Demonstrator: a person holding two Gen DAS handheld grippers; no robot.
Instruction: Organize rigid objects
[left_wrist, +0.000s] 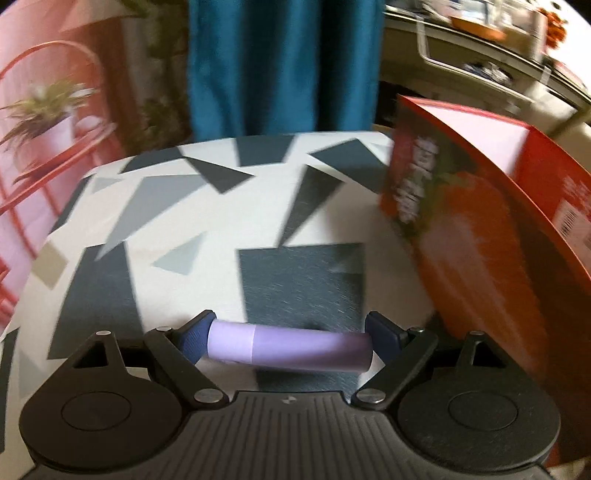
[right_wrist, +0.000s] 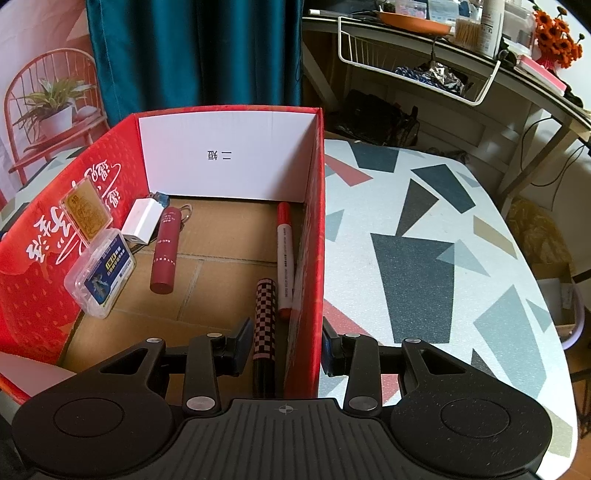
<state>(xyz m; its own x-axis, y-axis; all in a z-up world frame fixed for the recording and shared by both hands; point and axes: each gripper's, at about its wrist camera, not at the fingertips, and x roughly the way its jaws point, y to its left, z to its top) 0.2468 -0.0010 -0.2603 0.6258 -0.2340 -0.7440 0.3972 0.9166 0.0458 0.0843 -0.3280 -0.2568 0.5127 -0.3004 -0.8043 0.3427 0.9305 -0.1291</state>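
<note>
While the left gripper (left_wrist: 291, 341) clamps a lilac plastic tube (left_wrist: 288, 346) endwise, the right gripper (right_wrist: 285, 347), jaws astride, steadies the red cardboard box's wall (right_wrist: 310, 266); next, carry the tube into the box.

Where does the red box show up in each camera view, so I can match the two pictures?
Left wrist view: the red box stands at the right edge, seen from outside, tilted in the picture.
Right wrist view: the box fills the left and middle, seen from above with its inside showing; the right claw straddles its right wall.
Shared landmark: the teal curtain behind the table.
</note>
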